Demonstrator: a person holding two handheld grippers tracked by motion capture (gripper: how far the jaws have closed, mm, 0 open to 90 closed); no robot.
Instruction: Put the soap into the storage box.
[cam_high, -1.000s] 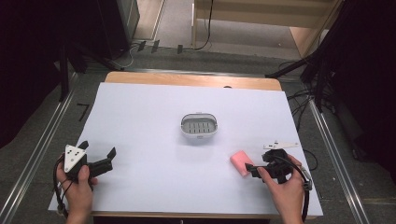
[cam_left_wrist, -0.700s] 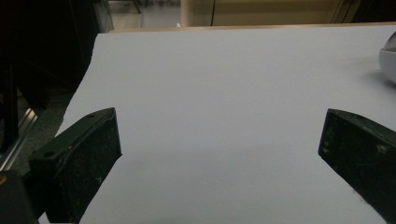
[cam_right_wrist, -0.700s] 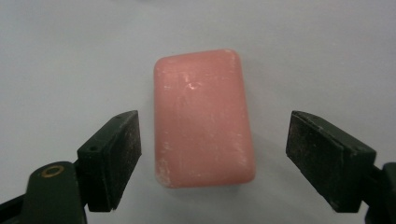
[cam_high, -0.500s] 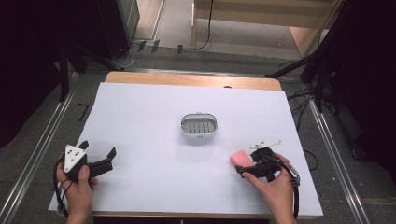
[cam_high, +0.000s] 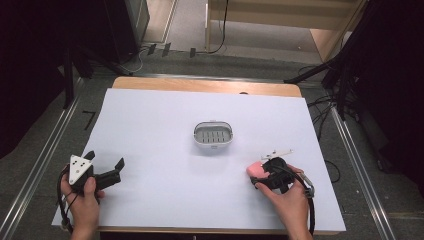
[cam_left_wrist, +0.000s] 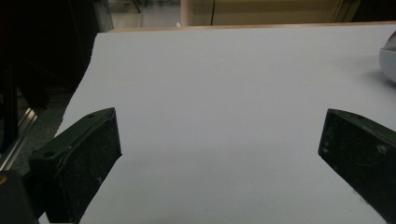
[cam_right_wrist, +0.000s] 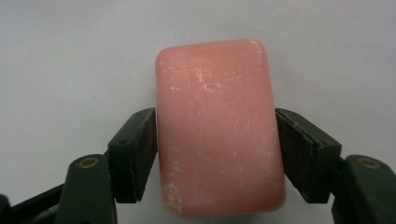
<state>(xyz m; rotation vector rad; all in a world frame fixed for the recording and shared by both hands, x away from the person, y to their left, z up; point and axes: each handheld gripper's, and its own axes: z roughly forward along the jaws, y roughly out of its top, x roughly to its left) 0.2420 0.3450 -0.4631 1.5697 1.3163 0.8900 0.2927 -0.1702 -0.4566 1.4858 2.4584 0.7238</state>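
Note:
A pink soap bar (cam_right_wrist: 217, 126) lies on the white table cover (cam_high: 165, 125) at the front right. My right gripper (cam_right_wrist: 215, 136) is shut on it, one black jaw pressed against each long side. In the high view the soap bar (cam_high: 254, 170) sticks out to the left of the right gripper (cam_high: 261, 176). A white oval soap dish (cam_high: 213, 135) with a slotted grey insert stands empty at the table's middle. My left gripper (cam_high: 105, 159) rests at the front left, open with nothing between its jaws. From the left gripper (cam_left_wrist: 219, 154), the soap dish (cam_left_wrist: 388, 60) sits at the right edge.
A bare wooden strip (cam_high: 205, 86) runs along the table's far edge. Metal rails (cam_high: 45, 160) flank both sides of the table. Cables (cam_high: 325, 107) lie on the floor at the right, and dark stands (cam_high: 345, 65) rise beyond them.
My right gripper has moved left to the soap bar and its jaws now grip it. The soap has stayed in place. The left gripper has not moved.

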